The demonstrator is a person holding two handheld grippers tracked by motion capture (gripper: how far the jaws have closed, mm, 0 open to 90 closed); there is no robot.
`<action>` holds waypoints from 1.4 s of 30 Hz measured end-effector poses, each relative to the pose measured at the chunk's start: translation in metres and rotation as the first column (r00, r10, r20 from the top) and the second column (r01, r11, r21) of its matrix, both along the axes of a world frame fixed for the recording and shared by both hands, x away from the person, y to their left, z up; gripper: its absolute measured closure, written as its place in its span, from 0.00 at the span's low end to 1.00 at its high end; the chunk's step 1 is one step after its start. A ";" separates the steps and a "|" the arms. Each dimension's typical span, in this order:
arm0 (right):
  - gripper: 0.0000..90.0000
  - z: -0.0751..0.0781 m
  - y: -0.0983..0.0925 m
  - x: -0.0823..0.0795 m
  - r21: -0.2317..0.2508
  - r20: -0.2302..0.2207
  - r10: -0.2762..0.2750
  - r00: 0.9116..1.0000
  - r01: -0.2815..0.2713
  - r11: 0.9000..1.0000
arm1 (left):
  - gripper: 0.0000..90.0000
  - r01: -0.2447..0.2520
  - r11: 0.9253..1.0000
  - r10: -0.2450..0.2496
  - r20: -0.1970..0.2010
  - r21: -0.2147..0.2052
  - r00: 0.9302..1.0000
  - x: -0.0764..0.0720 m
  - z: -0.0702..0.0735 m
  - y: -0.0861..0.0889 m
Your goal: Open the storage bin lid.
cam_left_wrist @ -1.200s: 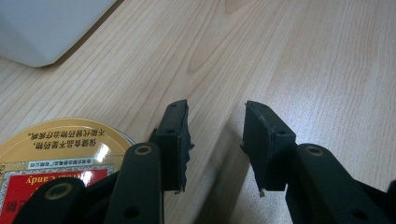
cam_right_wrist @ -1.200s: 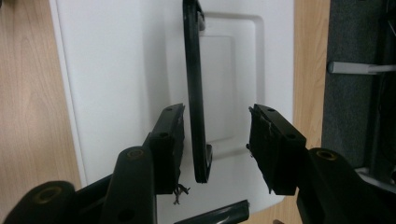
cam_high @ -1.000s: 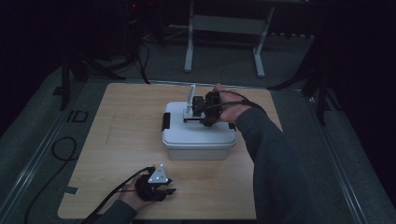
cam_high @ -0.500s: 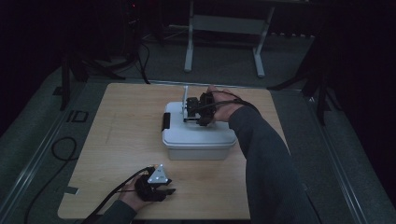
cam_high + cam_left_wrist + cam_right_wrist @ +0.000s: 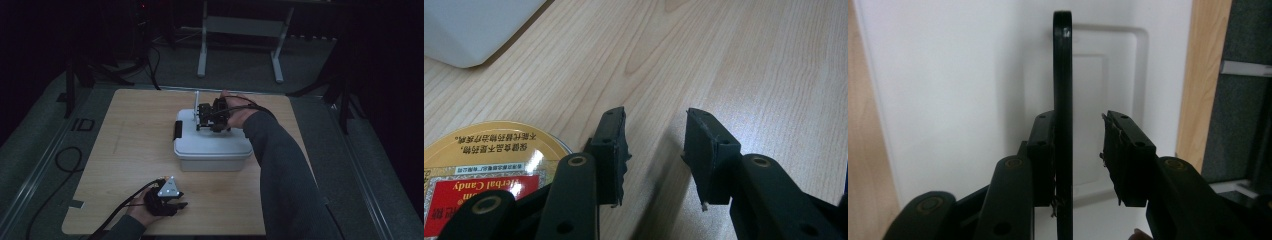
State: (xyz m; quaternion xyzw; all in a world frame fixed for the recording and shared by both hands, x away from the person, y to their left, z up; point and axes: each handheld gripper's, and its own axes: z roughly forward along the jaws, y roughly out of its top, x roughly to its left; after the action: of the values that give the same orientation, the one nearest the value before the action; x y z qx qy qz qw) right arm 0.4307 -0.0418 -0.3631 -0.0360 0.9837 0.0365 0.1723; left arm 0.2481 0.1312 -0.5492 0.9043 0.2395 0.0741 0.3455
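A white lidded box stands mid-table with a black clasp on its left end. My right gripper hovers over the lid, pointing left. A thin raised handle stands upright between its jaws, against the left pad with a gap to the right pad. The jaws have just been closing, and the right gripper is still open. The handle looks pale from above. Near the front edge my left gripper rests open on the wood. The left gripper holds nothing.
A round yellow candy tin with a red label lies beside the left gripper's left jaw. The wooden table has bare board left and right of the box. Metal stands and cables sit on the dark floor around it.
The right gripper has shifted a little left over the lid, and the handle has swung from tilted to upright. The left gripper has stayed put.
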 end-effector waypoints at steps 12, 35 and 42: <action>0.88 -0.003 0.001 0.008 -0.023 -0.043 -0.008 0.999 0.007 1.000 | 0.67 -0.002 1.000 0.002 -0.002 0.000 1.000 -0.001 0.000 0.001; 0.93 -0.001 0.003 0.015 -0.049 -0.134 0.011 0.991 -0.018 0.999 | 0.67 -0.003 1.000 0.003 -0.005 -0.006 1.000 -0.001 0.000 0.002; 0.93 -0.001 0.003 0.015 -0.050 -0.136 0.015 0.991 -0.021 0.999 | 0.67 -0.003 1.000 0.003 -0.004 -0.007 1.000 -0.001 0.000 0.002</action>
State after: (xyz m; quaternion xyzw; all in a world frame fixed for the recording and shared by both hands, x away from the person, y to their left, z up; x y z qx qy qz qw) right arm 0.4459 -0.0392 -0.3640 -0.0467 0.9934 0.0153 0.1038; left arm 0.2469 0.1328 -0.5495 0.9029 0.2417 0.0717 0.3481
